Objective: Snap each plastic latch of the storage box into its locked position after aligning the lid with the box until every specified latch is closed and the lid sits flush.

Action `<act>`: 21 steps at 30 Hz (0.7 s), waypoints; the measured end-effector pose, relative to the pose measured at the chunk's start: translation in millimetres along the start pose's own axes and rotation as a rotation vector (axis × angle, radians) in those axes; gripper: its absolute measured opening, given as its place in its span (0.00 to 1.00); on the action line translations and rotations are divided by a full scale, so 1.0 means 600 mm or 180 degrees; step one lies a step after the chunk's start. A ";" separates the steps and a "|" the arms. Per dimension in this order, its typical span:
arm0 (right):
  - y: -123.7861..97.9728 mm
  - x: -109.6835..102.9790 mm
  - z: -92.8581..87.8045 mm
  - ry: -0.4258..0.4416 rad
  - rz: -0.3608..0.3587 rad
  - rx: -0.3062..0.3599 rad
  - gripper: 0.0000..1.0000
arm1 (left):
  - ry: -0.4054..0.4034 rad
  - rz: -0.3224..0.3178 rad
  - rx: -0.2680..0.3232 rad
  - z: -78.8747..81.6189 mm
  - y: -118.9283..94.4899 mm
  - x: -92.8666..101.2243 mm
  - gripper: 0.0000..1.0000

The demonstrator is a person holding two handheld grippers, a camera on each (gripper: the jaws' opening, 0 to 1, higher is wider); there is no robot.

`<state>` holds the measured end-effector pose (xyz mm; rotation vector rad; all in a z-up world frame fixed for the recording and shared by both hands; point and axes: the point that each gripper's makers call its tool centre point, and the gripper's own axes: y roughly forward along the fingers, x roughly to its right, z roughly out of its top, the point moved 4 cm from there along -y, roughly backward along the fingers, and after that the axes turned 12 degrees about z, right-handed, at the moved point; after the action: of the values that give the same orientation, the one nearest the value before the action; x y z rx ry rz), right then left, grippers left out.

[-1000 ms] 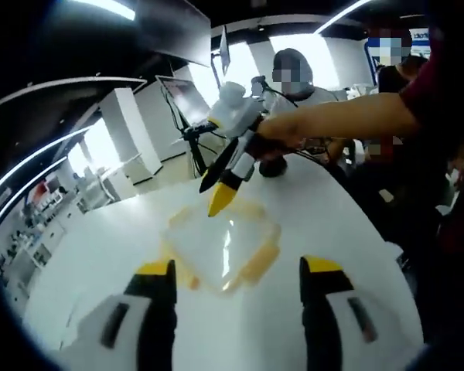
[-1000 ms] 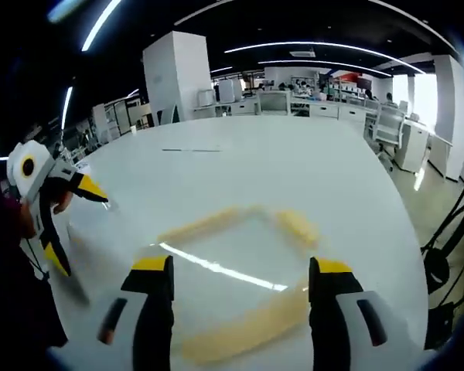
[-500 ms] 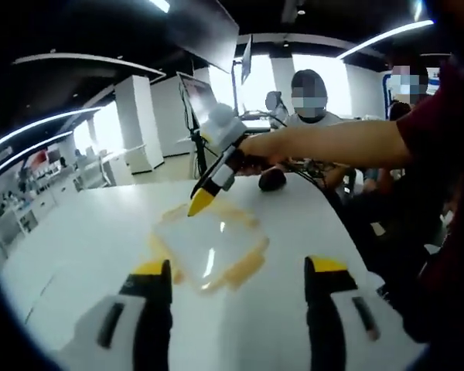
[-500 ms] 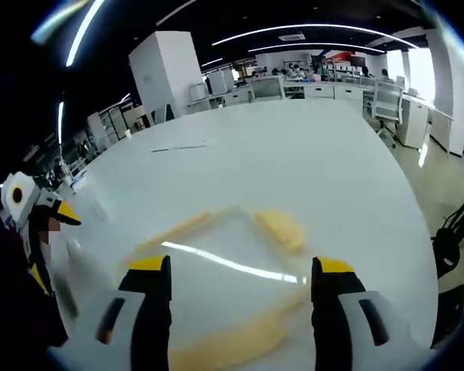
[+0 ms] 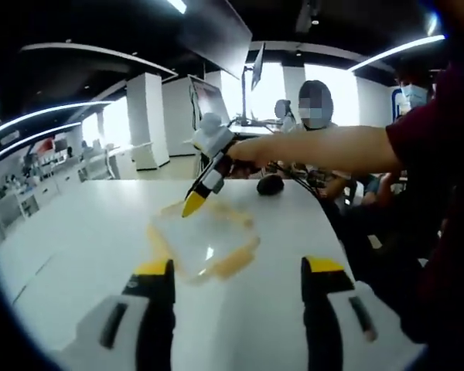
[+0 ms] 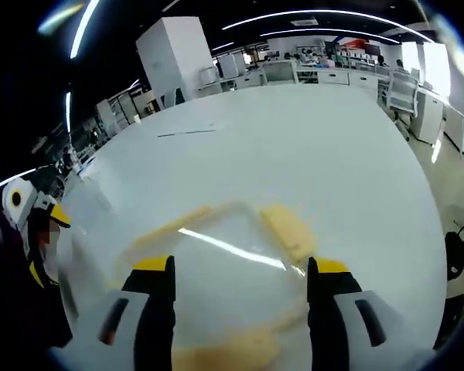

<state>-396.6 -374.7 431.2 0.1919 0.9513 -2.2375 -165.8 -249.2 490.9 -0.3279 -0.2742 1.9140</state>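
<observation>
Left gripper view, left gripper (image 5: pixel 236 272): jaws spread wide, holding nothing, above the desk (image 5: pixel 77 232).
Right gripper (image 5: pixel 194 202): yellow tips together, over the storage box's far edge.
Right gripper view, right gripper: jaws apart, empty, above the box.
Storage box (image 6: pixel 224 263): mid-desk, clear lid, yellow latches (image 6: pixel 288 230) on its sides.
</observation>
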 end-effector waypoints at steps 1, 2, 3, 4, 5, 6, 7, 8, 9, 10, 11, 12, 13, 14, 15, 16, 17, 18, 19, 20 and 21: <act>0.000 -0.001 -0.001 -0.0015 0.0008 -0.0017 0.65 | -0.0008 -0.0005 0.0000 0.000 0.001 0.001 0.66; -0.001 -0.004 -0.003 -0.0036 0.0028 -0.0041 0.64 | 0.0001 0.0004 -0.0007 -0.001 -0.001 0.001 0.66; -0.001 -0.007 -0.006 -0.0065 0.0047 -0.0069 0.62 | 0.0017 0.0010 -0.0011 -0.001 -0.001 0.001 0.66; -0.001 -0.009 -0.008 -0.0086 0.0052 -0.0100 0.61 | 0.0024 0.0017 -0.0011 0.000 0.000 0.001 0.66; -0.001 -0.012 -0.010 -0.0107 0.0057 -0.0125 0.60 | 0.0027 0.0023 -0.0009 0.001 0.000 0.000 0.66; -0.001 -0.013 -0.012 -0.0123 0.0063 -0.0142 0.60 | 0.0027 0.0025 -0.0006 0.002 0.000 0.000 0.66; -0.002 -0.013 -0.013 -0.0150 0.0067 -0.0171 0.60 | 0.0030 0.0033 -0.0010 0.002 0.000 -0.001 0.66; -0.003 -0.013 -0.015 -0.0176 0.0070 -0.0201 0.59 | 0.0033 0.0040 -0.0013 0.002 0.001 -0.001 0.66; -0.004 -0.013 -0.016 -0.0203 0.0074 -0.0230 0.57 | 0.0036 0.0048 -0.0016 0.002 0.001 -0.002 0.65; -0.005 -0.013 -0.018 -0.0230 0.0078 -0.0259 0.55 | 0.0038 0.0055 -0.0019 0.002 0.001 -0.002 0.65; -0.005 -0.014 -0.021 -0.0267 0.0076 -0.0296 0.53 | 0.0043 0.0060 -0.0026 0.001 0.001 -0.003 0.65; -0.005 -0.016 -0.024 -0.0302 0.0077 -0.0334 0.53 | 0.0052 0.0071 -0.0034 -0.002 -0.001 -0.004 0.64; -0.005 -0.016 -0.023 -0.0288 0.0086 -0.0320 0.53 | 0.0054 0.0072 -0.0042 -0.004 -0.001 -0.004 0.64; -0.005 -0.017 -0.025 -0.0290 0.0095 -0.0334 0.53 | 0.0053 0.0074 -0.0042 -0.004 -0.001 -0.004 0.64; -0.006 -0.018 -0.026 -0.0294 0.0105 -0.0343 0.53 | 0.0047 0.0073 -0.0042 -0.004 -0.001 -0.004 0.64; -0.006 -0.019 -0.027 -0.0294 0.0114 -0.0352 0.53 | 0.0045 0.0072 -0.0044 -0.005 -0.002 -0.003 0.64; -0.006 -0.020 -0.028 -0.0290 0.0118 -0.0360 0.53 | 0.0049 0.0073 -0.0044 -0.005 -0.002 -0.003 0.64; -0.007 -0.021 -0.029 -0.0286 0.0121 -0.0369 0.53 | 0.0053 0.0081 -0.0041 -0.005 -0.002 -0.003 0.64; -0.008 -0.022 -0.030 -0.0281 0.0125 -0.0379 0.52 | 0.0055 0.0080 -0.0038 -0.004 -0.002 -0.003 0.64; -0.009 -0.023 -0.032 -0.0275 0.0127 -0.0394 0.52 | 0.0049 0.0078 -0.0037 -0.004 -0.003 -0.003 0.64; -0.010 -0.023 -0.032 -0.0267 0.0131 -0.0404 0.52 | 0.0047 0.0082 -0.0030 -0.003 -0.003 -0.003 0.64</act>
<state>-392.5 -351.3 425.6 0.0592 1.0307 -2.1224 -162.8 -249.9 490.3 -0.3533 -0.2703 1.9355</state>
